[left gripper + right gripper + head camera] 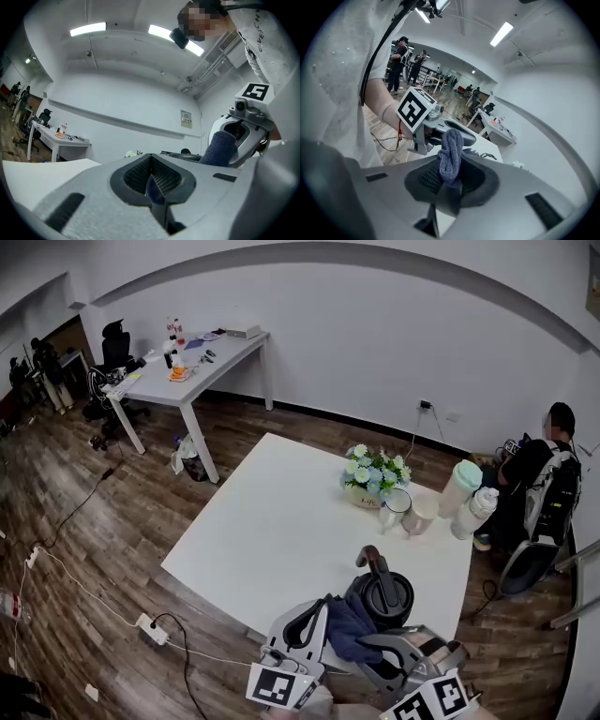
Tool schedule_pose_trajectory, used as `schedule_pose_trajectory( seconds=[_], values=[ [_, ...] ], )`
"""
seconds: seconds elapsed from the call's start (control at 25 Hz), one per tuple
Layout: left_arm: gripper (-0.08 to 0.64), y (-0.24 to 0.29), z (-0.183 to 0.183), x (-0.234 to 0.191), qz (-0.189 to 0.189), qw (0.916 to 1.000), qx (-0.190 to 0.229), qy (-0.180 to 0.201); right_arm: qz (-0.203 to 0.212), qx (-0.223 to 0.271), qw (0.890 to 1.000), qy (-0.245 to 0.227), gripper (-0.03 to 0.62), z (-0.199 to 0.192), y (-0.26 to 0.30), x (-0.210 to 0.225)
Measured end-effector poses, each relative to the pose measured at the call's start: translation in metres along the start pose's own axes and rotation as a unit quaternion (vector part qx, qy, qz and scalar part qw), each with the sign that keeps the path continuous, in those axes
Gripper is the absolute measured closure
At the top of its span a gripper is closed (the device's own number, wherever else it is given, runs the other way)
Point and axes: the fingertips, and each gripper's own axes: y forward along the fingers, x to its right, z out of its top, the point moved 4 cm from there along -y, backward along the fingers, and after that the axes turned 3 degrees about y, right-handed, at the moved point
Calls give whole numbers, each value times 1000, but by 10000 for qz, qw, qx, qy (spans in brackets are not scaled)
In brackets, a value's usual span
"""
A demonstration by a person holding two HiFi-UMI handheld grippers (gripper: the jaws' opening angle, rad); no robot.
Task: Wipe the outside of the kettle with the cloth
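Observation:
The black kettle stands near the front edge of the white table, its handle arching over the lid. A dark blue cloth hangs bunched just in front of and left of the kettle, stretched between both grippers. My left gripper is shut on one corner of the cloth. My right gripper is shut on the other end, and the cloth stands up twisted from its jaws. Each gripper view shows the other gripper close by. Whether the cloth touches the kettle is hidden.
A flower pot, two mugs and two bottles stand at the table's far right. A person sits beyond that corner. A second table is at the back left. A power strip and cables lie on the floor.

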Motion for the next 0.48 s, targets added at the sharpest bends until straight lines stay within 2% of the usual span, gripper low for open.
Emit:
schedule_pose_trajectory(
  seconds=[0.16, 0.28, 0.36, 0.48],
  values=[
    [553, -9, -21, 22, -182, 9995, -249, -99, -267, -10, 9995, 146, 537, -27, 6, -27],
    [554, -18, -40, 37, -95, 9990, -378, -238, -424, -37, 9989, 209, 537, -49, 12, -44],
    [552, -25, -51, 40, -2, 9988, -439, -232, -403, -120, 9987, 280, 537, -63, 18, -56],
    [554, -35, -59, 50, 28, 9981, -553, -272, -146, -410, 9982, 413, 537, -89, 26, -72]
  ],
)
